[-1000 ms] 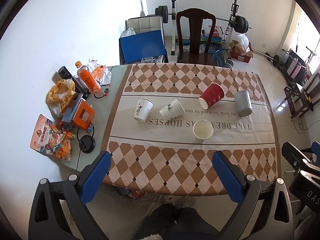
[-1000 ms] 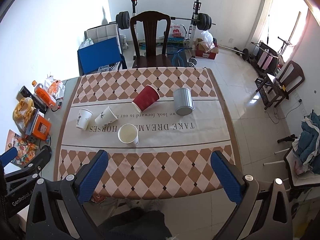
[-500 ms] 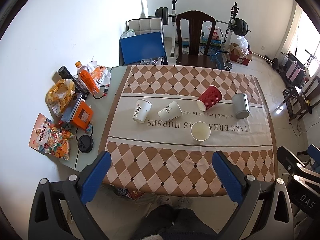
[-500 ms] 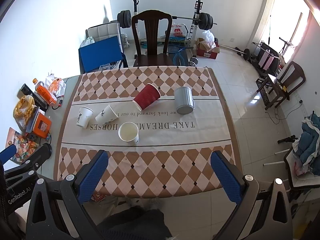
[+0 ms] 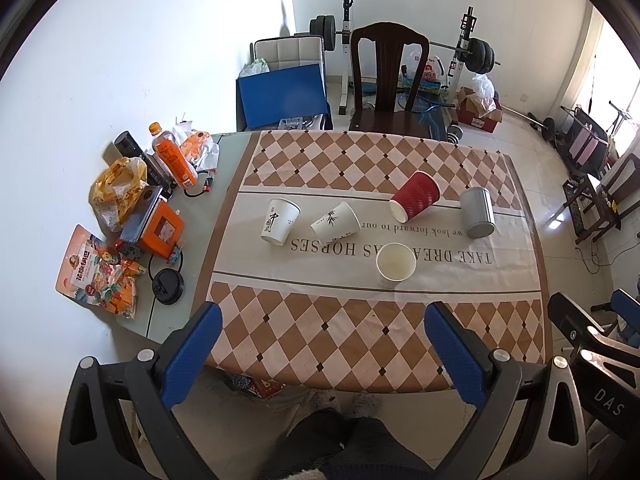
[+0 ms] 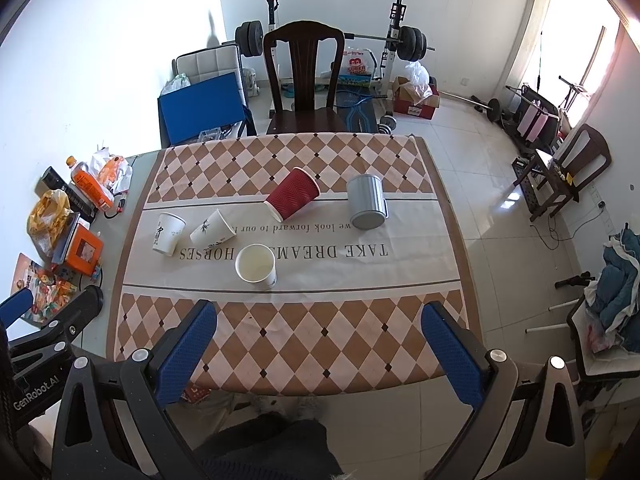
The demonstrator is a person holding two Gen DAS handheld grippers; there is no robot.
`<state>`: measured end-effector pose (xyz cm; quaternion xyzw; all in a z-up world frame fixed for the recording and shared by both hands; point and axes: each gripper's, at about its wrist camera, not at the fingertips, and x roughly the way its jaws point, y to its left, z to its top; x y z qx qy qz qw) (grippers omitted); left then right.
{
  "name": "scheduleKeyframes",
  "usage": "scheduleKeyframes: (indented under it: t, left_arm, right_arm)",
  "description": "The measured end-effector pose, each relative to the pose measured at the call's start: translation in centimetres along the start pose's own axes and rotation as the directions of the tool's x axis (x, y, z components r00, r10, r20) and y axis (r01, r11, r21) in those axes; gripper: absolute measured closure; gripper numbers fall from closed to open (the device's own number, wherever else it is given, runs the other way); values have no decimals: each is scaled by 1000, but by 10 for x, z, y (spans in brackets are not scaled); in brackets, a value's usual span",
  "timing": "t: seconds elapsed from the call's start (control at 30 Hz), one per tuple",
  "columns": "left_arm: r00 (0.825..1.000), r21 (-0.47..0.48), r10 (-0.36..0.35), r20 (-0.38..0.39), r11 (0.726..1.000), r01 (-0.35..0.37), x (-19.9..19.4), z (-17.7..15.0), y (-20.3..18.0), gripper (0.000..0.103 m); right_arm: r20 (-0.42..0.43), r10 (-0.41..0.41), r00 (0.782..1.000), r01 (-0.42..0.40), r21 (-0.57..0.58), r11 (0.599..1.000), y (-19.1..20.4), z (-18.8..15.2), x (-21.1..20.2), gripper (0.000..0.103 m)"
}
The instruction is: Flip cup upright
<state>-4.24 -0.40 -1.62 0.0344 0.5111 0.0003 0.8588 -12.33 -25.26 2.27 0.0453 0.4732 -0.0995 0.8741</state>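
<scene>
Since a second ago both claws have drawn back from the bench (image 5: pixel 400 344), so everything on it looks smaller. The left claw (image 5: pixel 320 344) hangs spread wide, holding nothing. At 10 o'clock a white cup (image 5: pixel 280 222) stands mouth down; beside it a bamboo-print cup (image 5: pixel 335 223) lies tipped. The upright white cup (image 5: pixel 395 265) stands at centre. At 1 o'clock the red ribbed cup (image 5: pixel 416 196) lies on its side, then the grey tin (image 5: pixel 477 218). The right claw (image 6: pixel 320 344) hangs spread, empty.

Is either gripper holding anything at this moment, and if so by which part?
Nothing is held. The left gripper and right gripper are both open and empty, above the near table edge; the cups, including the red cup, lie untouched farther out.
</scene>
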Motion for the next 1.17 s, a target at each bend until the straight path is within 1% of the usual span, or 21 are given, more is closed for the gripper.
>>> scheduleKeyframes:
  t: [0.9, 1.17]
  left_arm:
    - [1000, -8, 1, 2, 1000, -1, -1, 2, 0, 0]
    - [1000, -6, -8, 9, 1000, 8, -3, 1, -1, 0]
  right_arm:
    - [0, 2, 1000, -2, -3, 1000, 2, -1, 2, 0]
    - [0, 1, 1000, -1, -3, 1000, 2, -2, 2, 0]
